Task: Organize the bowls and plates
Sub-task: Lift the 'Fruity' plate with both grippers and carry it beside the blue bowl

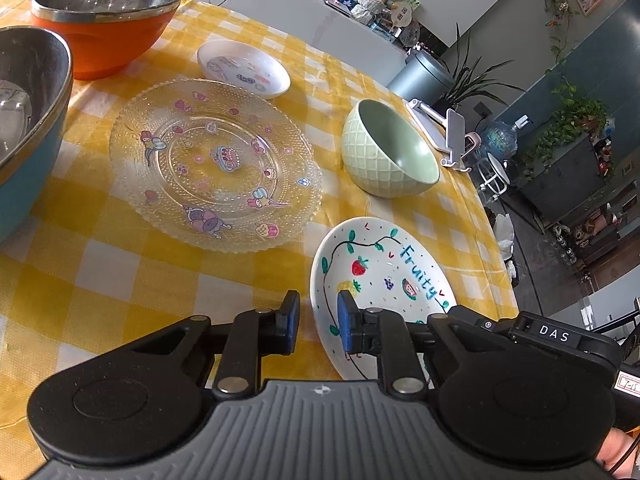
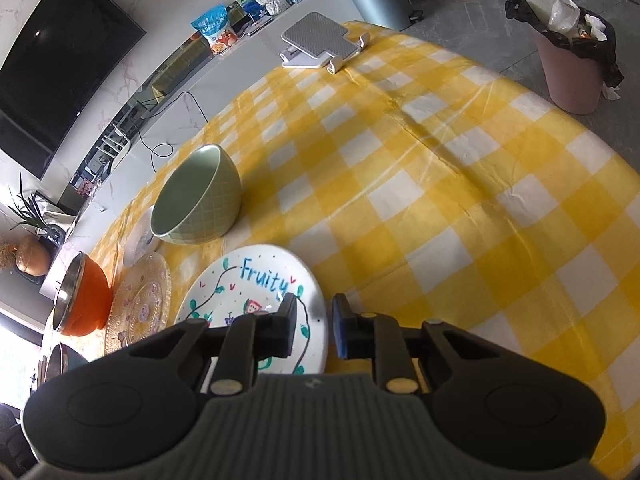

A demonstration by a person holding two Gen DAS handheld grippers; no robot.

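- From what I see, sorting has barely begun: every dish sits apart on the checked surface [image 2: 440, 184], nothing stacked, unless something lies in the blue bowl [image 1: 24, 128].
- The Fruity plate [image 1: 380, 276] lies flat near the surface's edge. It is round, so no long axis; its lettering runs towards the green bowl [image 1: 390, 152], which tilts on its side.
- My left gripper [image 1: 318, 322] straddles the plate's near-left rim with narrowed fingers; I judge them clenched on it.
- My right gripper [image 2: 314, 328] brackets the opposite rim likewise.
- The glass plate [image 1: 216, 164], small saucer [image 1: 244, 68] and orange bowl [image 1: 106, 20] remain unsorted.
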